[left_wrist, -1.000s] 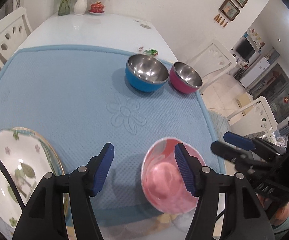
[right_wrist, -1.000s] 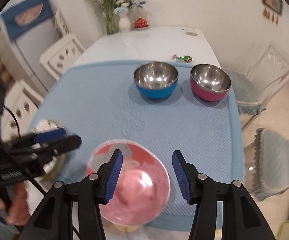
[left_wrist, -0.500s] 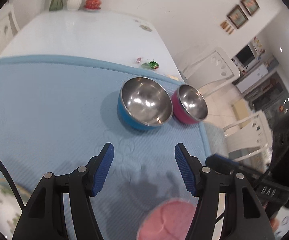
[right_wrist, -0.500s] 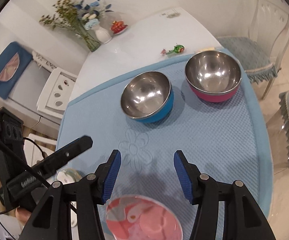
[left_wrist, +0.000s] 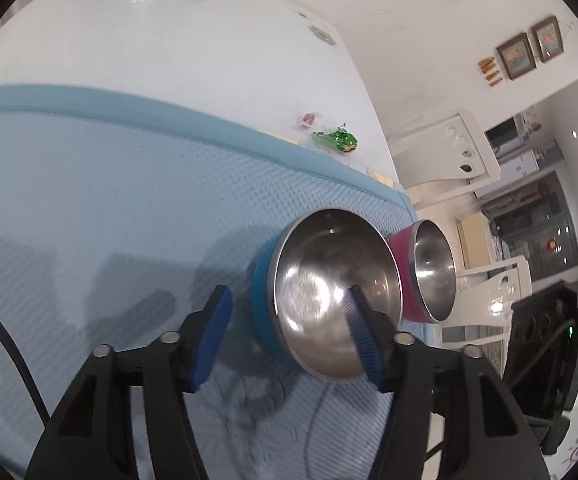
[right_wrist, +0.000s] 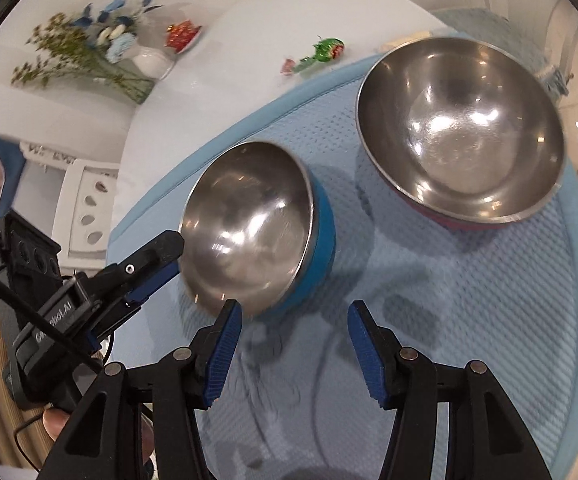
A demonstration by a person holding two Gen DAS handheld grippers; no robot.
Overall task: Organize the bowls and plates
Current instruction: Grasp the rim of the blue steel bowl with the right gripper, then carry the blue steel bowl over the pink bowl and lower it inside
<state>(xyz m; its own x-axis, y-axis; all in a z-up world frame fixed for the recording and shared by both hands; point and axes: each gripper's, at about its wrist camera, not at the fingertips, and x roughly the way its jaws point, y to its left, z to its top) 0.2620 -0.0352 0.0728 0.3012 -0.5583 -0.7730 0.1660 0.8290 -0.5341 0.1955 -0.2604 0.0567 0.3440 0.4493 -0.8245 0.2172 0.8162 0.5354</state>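
A blue steel-lined bowl sits on the light blue mat, tilted toward my left gripper. That gripper is open and straddles the bowl's near rim, its right pad inside the bowl and its left pad outside. A magenta steel-lined bowl stands just right of it. In the right wrist view the blue bowl and the magenta bowl lie ahead of my open, empty right gripper. The left gripper shows there at the blue bowl's left rim.
The white table continues beyond the mat. A green candy wrapper lies near the mat's far edge. A vase of flowers and a small red dish stand at the table's far end. White chairs stand around the table.
Both grippers moved forward across the mat, leaving the pink bowl and floral plate out of view. The left gripper reached the blue bowl, which now tilts with one pad inside it.
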